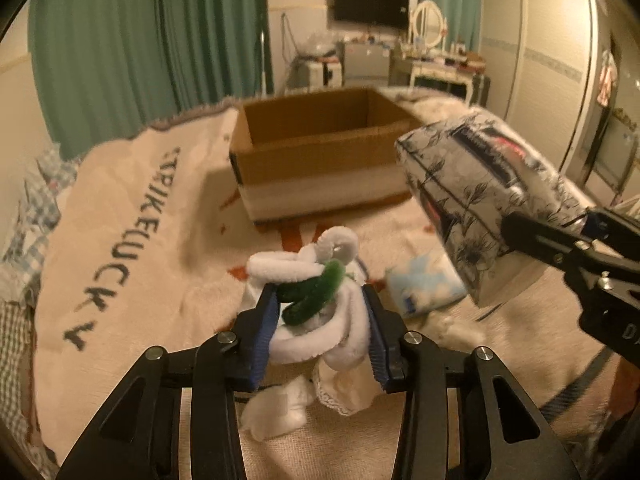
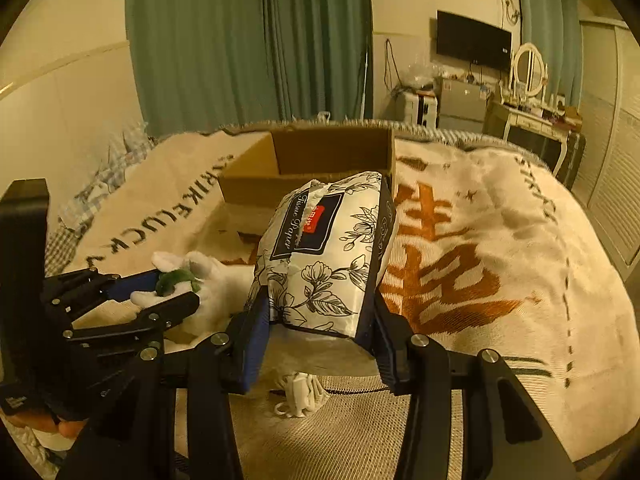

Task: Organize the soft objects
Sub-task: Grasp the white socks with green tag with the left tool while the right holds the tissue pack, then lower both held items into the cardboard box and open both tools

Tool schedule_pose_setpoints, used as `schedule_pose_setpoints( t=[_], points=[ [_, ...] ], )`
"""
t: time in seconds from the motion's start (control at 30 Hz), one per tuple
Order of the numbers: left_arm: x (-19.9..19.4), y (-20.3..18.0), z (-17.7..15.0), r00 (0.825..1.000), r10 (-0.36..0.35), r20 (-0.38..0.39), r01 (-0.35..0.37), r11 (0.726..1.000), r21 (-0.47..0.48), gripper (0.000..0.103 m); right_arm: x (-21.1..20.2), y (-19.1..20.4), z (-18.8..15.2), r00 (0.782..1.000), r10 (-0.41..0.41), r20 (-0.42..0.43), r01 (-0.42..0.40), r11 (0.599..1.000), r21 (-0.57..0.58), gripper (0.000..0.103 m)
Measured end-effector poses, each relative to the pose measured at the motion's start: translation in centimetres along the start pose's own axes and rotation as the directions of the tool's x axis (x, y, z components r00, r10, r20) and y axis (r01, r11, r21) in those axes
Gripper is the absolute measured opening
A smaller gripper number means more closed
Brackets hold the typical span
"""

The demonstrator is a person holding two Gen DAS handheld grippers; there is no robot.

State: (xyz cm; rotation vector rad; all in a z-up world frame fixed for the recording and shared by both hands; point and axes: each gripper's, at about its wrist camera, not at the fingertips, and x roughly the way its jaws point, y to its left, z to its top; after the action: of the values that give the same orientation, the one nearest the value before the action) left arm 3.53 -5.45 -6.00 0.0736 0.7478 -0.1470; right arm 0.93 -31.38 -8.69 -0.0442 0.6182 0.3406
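**Both grippers hold soft things over the bed**

Bedroom surroundings frame the scene: green curtains (image 1: 160, 40), a dark wall screen (image 1: 372, 2) and a cream blanket (image 2: 500, 248) with rust-orange characters and dark lettering spread over the bed. On that blanket, toward the far edge, sits an open cardboard box (image 1: 316, 152) with plain brown walls.

The left gripper (image 1: 320, 320) has its blue-padded fingers (image 1: 266, 316) pressed in on a white plush bundle (image 1: 316, 300). It is a tangle of fuzzy white loops, like thick chenille cord, with a dark green fuzzy piece curled through the middle. Lace-edged white fabric hangs below the loops. The bundle is held just above the blanket, nearer than the box.

The right gripper (image 2: 316, 320) pinches a tissue pack (image 2: 328, 256) by its near end. The pack is a soft, puffy plastic-wrapped block, white with black line-drawn flowers, and a navy panel with a red label and the words "Tissue Paper". It tilts upward, clear of the blanket, in front of the box.

A pale blue and white packet (image 1: 424, 284) lies on the blanket between the two grippers. Small white scraps (image 2: 298, 396) lie below the right gripper.
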Motion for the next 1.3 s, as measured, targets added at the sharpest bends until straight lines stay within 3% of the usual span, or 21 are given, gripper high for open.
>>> schedule_pose_setpoints(
  t=[0.27, 0.43, 0.6, 0.77, 0.93, 1.1, 1.13, 1.23, 1.3],
  points=[
    [-3.4, 1.1, 5.1, 0.992, -0.026, 0.123, 0.027, 1.000, -0.007, 0.040, -3.4, 0.1, 5.3, 0.994, 0.003, 0.106, 0.000, 1.000, -0.021, 0.046],
    [-3.3, 2.0, 9.2, 0.983, -0.001, 0.184, 0.001, 1.000, 0.001, 0.040, -2.9, 0.1, 9.8, 0.988, 0.017, 0.155, -0.010, 0.999, -0.044, 0.046],
    [-0.4, 3.4, 12.7, 0.980, -0.005, 0.198, 0.006, 1.000, -0.004, 0.040, 1.1, -0.4, 13.8, 0.988, 0.017, 0.157, -0.008, 0.998, -0.057, 0.046],
    [5.1, 4.5, 15.6, 0.987, -0.010, 0.157, 0.013, 1.000, -0.015, 0.040, 8.0, -2.0, 16.5, 0.992, 0.069, 0.102, -0.066, 0.997, -0.027, 0.046],
    [10.7, 5.0, 16.9, 0.994, -0.002, 0.106, 0.002, 1.000, -0.002, 0.040, 15.5, -3.9, 16.9, 0.997, 0.072, 0.008, -0.072, 0.997, 0.009, 0.046],
    [15.0, 5.4, 16.8, 0.998, 0.017, 0.062, -0.018, 1.000, 0.011, 0.042, 19.5, -5.3, 16.0, 0.997, 0.070, -0.039, -0.068, 0.997, 0.034, 0.048],
    [15.4, 5.3, 16.7, 0.998, 0.024, 0.066, -0.025, 1.000, 0.017, 0.043, 20.0, -5.5, 15.7, 0.996, 0.075, -0.046, -0.073, 0.997, 0.040, 0.052],
    [16.1, 5.2, 16.3, 0.997, 0.041, 0.062, -0.042, 0.999, 0.013, 0.071, 20.1, -6.2, 15.0, 0.996, 0.060, -0.061, -0.057, 0.997, 0.046, 0.058],
    [16.0, 5.3, 16.1, 0.996, 0.057, 0.070, -0.057, 0.998, 0.008, 0.074, 19.3, -6.6, 14.9, 0.998, 0.046, -0.046, -0.044, 0.998, 0.051, 0.060]
  ],
)
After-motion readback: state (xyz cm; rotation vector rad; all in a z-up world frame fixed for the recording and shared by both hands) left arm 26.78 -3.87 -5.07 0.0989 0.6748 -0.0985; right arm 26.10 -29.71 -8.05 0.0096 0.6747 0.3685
